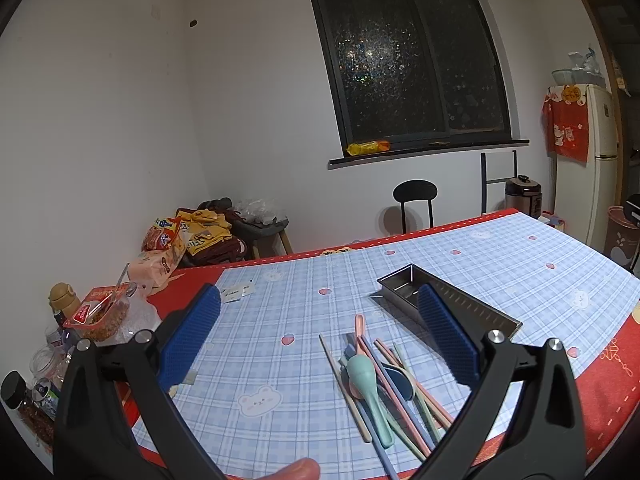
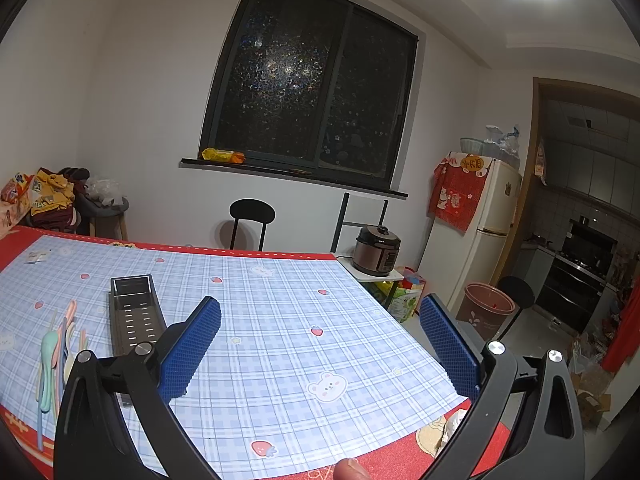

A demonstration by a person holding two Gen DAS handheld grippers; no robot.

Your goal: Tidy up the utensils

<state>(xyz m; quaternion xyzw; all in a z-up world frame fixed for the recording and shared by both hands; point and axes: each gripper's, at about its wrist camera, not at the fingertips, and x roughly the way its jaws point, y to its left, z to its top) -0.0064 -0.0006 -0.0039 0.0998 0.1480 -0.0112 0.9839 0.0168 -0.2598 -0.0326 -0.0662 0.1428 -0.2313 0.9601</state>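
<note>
A pile of pastel utensils (image 1: 384, 380), spoons and chopsticks in teal, pink, blue and beige, lies on the checked tablecloth (image 1: 280, 320) in the left wrist view. Behind it stands a long metal tray (image 1: 472, 304) with a slotted bottom, empty. My left gripper (image 1: 320, 300) is open and empty, held above the table, with the pile between and below its blue pads (image 1: 188, 340). In the right wrist view the pile (image 2: 56, 356) and tray (image 2: 134, 316) lie at the left. My right gripper (image 2: 320, 308) is open and empty above the table's right part.
Snack packs, jars and a bottle (image 1: 100, 312) crowd the table's left edge. A black chair (image 1: 416, 200) stands behind the table. A rice cooker (image 2: 378, 256), a fridge (image 2: 480, 232) and a brown bin (image 2: 486, 308) stand off the table's right side.
</note>
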